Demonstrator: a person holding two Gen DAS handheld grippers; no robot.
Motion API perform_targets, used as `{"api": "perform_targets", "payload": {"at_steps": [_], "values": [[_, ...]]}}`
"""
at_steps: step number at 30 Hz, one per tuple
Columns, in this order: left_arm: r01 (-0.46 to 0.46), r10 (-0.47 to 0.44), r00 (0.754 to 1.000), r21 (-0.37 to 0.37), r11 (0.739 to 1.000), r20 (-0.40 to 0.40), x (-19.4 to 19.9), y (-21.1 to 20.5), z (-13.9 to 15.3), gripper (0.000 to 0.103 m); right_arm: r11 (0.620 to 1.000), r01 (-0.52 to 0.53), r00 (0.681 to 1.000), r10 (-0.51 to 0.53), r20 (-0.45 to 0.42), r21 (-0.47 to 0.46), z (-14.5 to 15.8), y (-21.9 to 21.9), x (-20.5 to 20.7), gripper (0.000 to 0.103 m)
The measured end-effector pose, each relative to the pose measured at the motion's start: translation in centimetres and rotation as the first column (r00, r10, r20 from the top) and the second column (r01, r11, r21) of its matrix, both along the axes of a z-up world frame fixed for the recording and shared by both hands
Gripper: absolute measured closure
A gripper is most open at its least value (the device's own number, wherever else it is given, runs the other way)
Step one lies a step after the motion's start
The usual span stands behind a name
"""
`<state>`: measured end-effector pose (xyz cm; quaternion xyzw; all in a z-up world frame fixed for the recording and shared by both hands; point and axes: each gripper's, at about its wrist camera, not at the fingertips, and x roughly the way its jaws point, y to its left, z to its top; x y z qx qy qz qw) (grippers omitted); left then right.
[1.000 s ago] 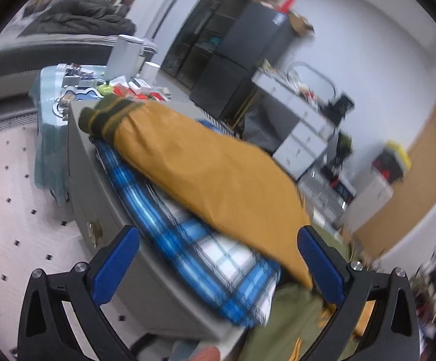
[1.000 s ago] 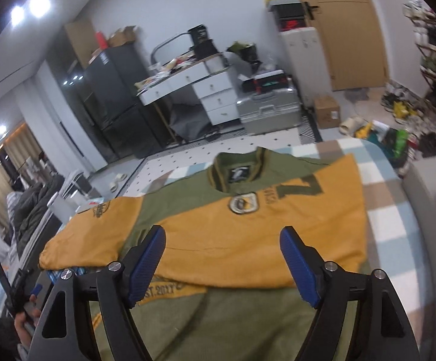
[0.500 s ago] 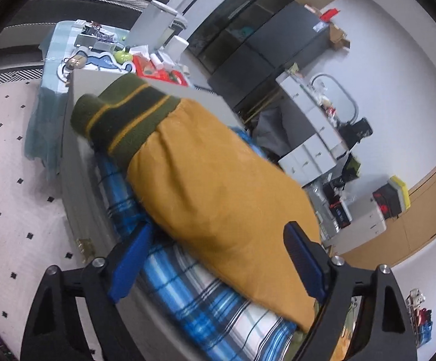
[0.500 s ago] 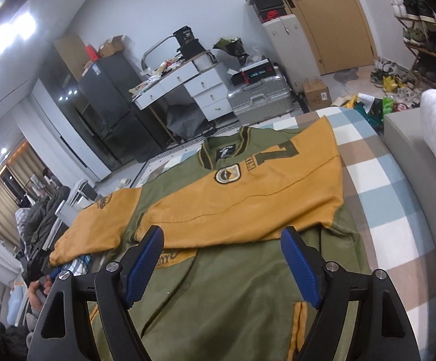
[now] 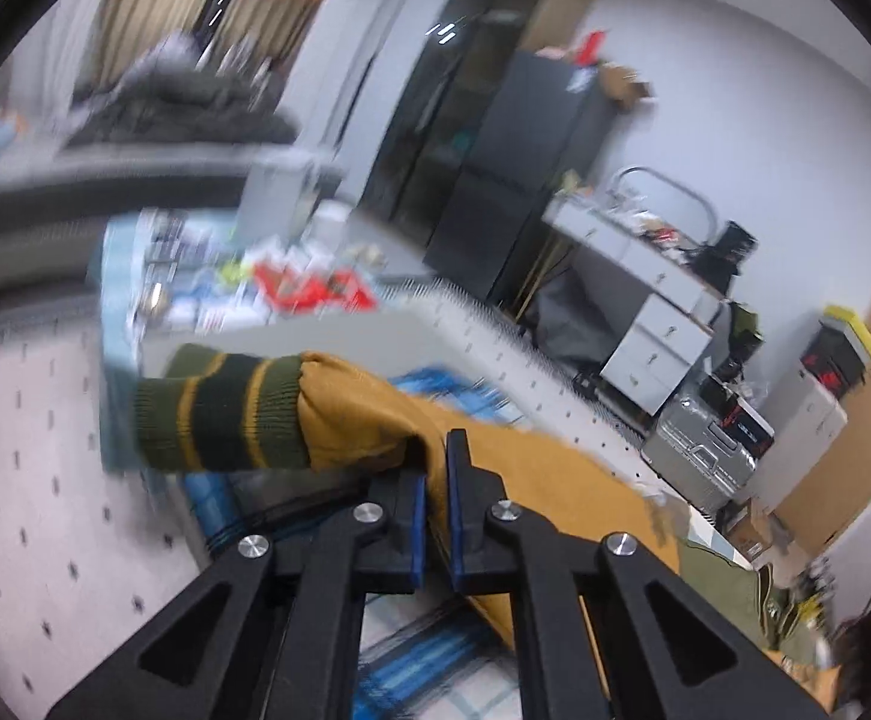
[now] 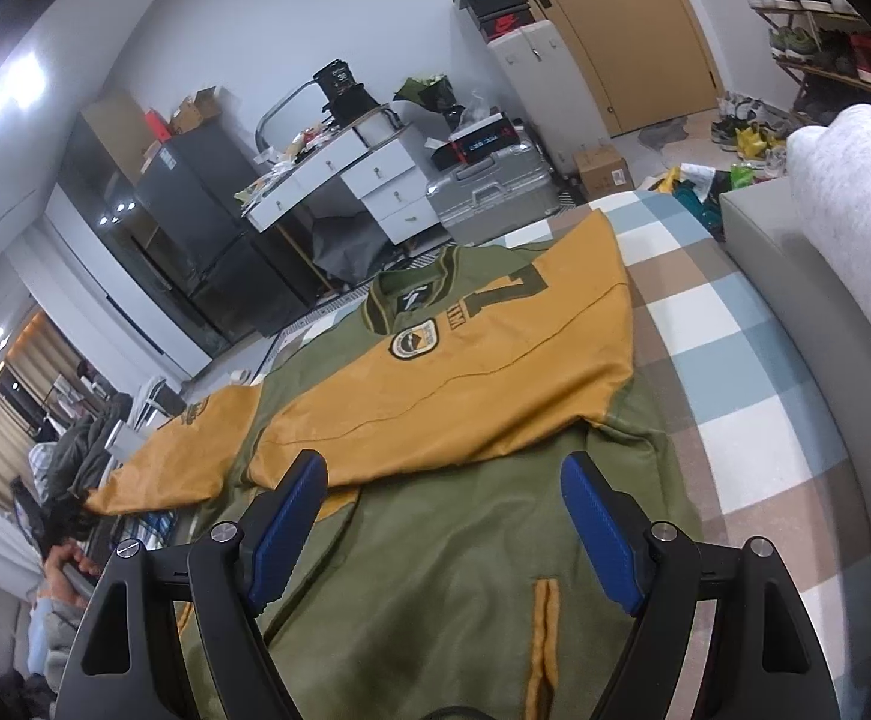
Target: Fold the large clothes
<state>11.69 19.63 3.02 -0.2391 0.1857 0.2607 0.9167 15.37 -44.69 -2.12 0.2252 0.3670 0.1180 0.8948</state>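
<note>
Within the past half second the left gripper (image 5: 433, 483) has closed on the mustard sleeve (image 5: 375, 414) just behind its ribbed green cuff (image 5: 219, 414), so the second sleeve fold can likely begin. The olive jacket (image 6: 447, 570) lies flat on the checked bedspread (image 6: 753, 420) (its other sleeve already crosses the chest). The right gripper (image 6: 447, 516) hovers wide open, empty.
</note>
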Motion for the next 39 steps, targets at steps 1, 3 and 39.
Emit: {"api": "perform_targets", "payload": {"at_steps": [1, 3, 39], "values": [[0.024, -0.024, 1.000, 0.056, 0.998, 0.011, 0.2, -1.6, 1.2, 0.101, 1.000, 0.006, 1.000, -0.006, 0.001, -0.003, 0.0, -0.2, -0.2, 0.023], [0.090, -0.096, 0.994, 0.142, 0.986, 0.043, 0.7, -4.3, 3.5, 0.101, 1.000, 0.020, 1.000, -0.020, 0.000, -0.005, 0.0, -0.7, -0.6, 0.023], [0.555, -0.517, 0.823, 0.135, 0.821, -0.236, -4.5, -19.0, -3.7, 0.021, 0.999, -0.024, 0.962, 0.030, -0.271, 0.026, -6.8, -2.2, -8.1, 0.023]]}}
